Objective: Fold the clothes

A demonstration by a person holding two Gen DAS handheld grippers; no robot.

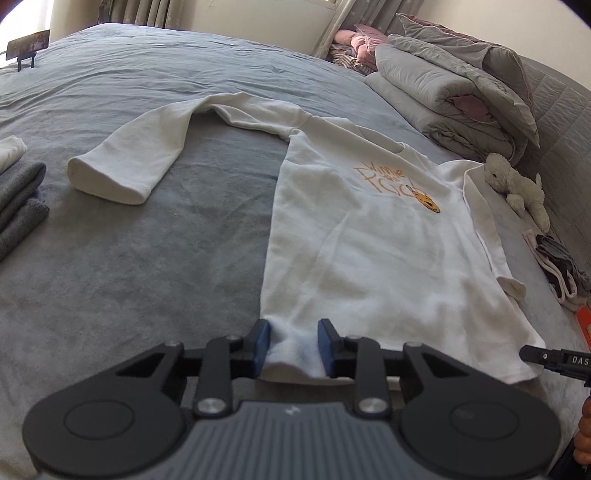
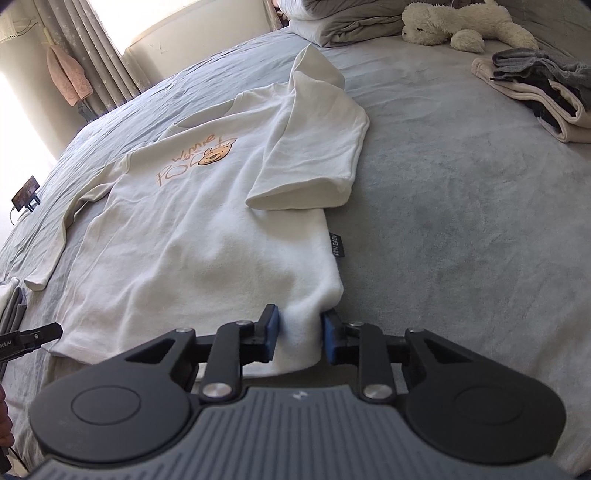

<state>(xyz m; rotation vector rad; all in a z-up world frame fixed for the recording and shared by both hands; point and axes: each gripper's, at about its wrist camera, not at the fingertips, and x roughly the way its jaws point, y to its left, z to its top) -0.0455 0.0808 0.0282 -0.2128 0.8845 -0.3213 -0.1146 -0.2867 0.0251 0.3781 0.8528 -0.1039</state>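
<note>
- The left tongs [image 1: 293, 347] are seen clamped on the hem of the white shirt [image 1: 369, 240] at its left bottom corner, a bunch of cloth being pinched between the blue pads [image 1: 263, 345].
- The right tongs [image 2: 299, 338] are clamped likewise on the hem at the right bottom corner, just below the black side label [image 2: 340, 245].
- Both bottom corners are judged to be held at once so that the hem can be raised evenly and carried toward the collar.
- The shirt is laid face up on the grey bed [image 1: 147, 258], its printed front [image 2: 199, 158] uppermost, near the edge where the tongs are held.
- The right sleeve [image 2: 314, 147] is already laid over the body; the left sleeve [image 1: 122, 162] is spread out on the bed, well apart from the body, so the fold is judged unfinished on that side.
- Folded grey and white items [image 1: 18, 192] are stacked to the left, more folded items [image 2: 535, 88] to the right, presumably as finished piles.
- A soft toy [image 2: 454, 26] and folded bedding [image 1: 443, 96] are noted beyond the collar; contact with them during the fold is judged unlikely.
</note>
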